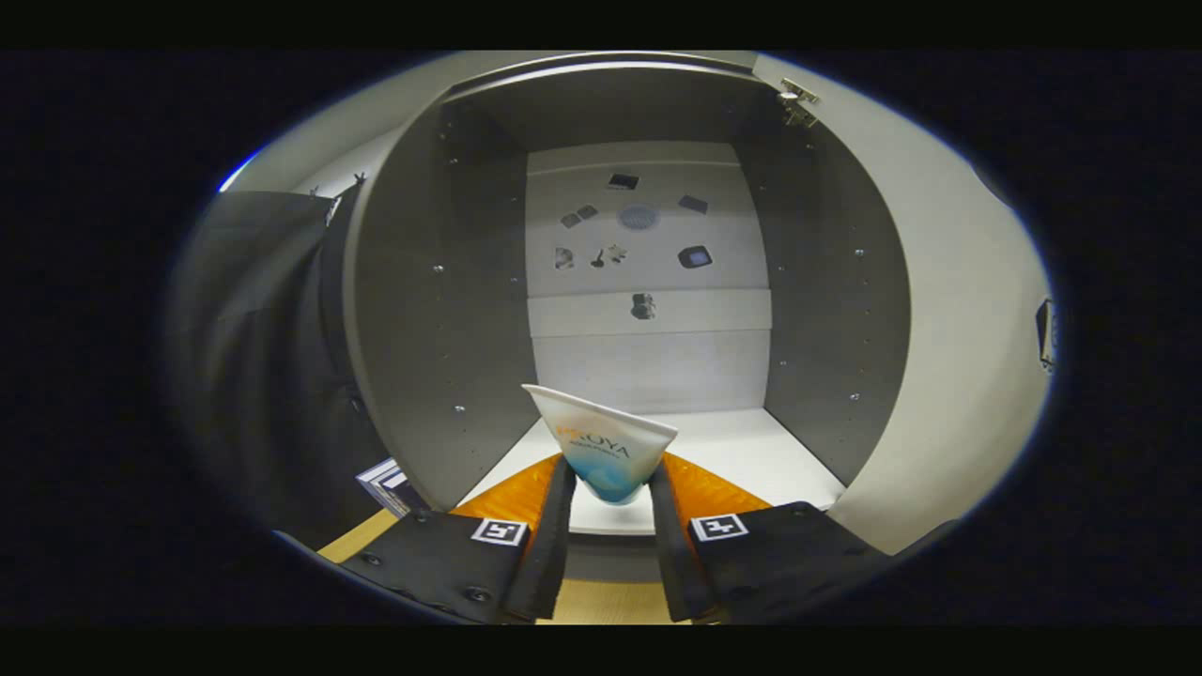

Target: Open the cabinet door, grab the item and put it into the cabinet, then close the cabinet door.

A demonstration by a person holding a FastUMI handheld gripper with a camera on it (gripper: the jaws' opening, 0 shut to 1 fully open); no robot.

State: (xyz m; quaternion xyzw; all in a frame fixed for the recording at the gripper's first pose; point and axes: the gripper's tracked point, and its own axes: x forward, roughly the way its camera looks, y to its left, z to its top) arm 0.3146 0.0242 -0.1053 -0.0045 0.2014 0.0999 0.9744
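My gripper (610,483) is shut on a white and blue tube (603,441), which stands up between the two fingers with its flat crimped end on top. Straight ahead is the open cabinet (441,310), grey inside with a white floor (742,451) and a pale back panel. The tube hangs at the cabinet's front edge, just above the lip of the floor. The cabinet door (958,310) is swung wide open to the right of the fingers, its white inner face toward me, with a hinge (796,101) at its top.
Small dark stickers dot the cabinet's back panel (648,235). Black cloth (254,357) hangs left of the cabinet. A wooden surface (601,601) lies beneath the fingers, and a small dark box (390,483) sits by the cabinet's lower left corner.
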